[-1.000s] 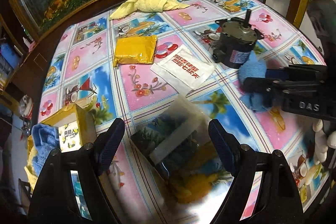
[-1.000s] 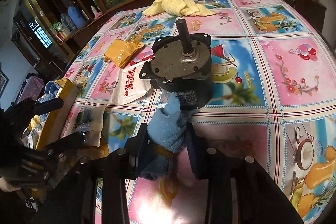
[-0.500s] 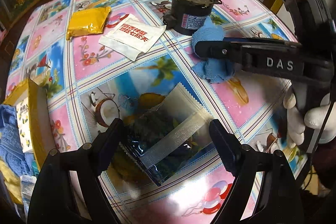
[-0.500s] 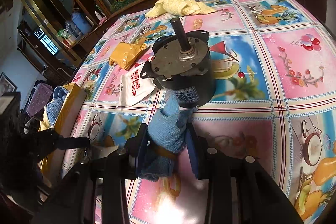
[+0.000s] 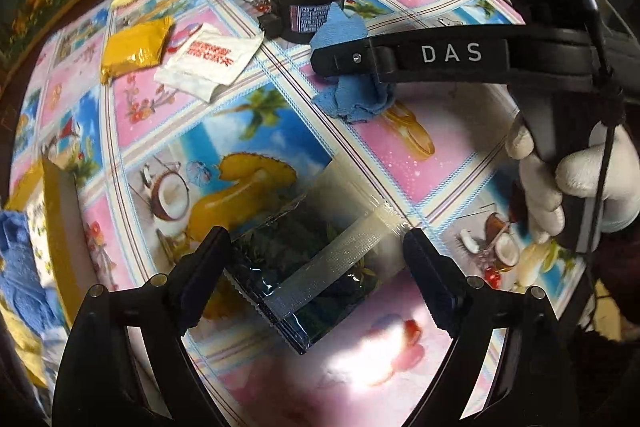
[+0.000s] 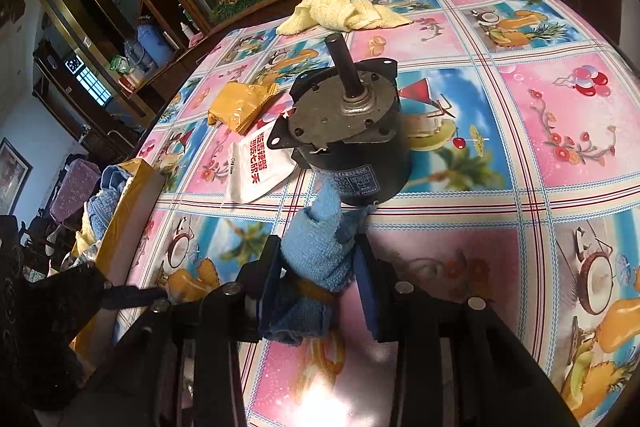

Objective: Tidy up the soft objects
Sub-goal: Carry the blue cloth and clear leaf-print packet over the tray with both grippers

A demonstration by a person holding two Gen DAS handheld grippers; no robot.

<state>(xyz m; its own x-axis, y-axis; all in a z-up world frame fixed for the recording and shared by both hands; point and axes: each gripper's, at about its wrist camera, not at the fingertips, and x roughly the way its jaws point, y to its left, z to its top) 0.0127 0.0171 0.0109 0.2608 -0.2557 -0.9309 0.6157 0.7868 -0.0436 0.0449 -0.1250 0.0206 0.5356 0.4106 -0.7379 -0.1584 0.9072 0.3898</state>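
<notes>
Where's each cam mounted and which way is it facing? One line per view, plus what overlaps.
Left wrist: on the left gripper, angled steeply down at a clear packet between its open jaws; the right gripper and a gloved hand cross at right.
Right wrist: on the right gripper, looking forward and down at the blue cloth it pinches, black motor behind.
Shared: blue cloth, motor, yellow towel, white sachet, yellow packet, yellow box.

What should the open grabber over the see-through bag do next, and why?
Probably lower and close on the clear bag. The left gripper has just been opening; its jaws straddle the bag without touching, while the right gripper already holds the blue cloth.
</notes>
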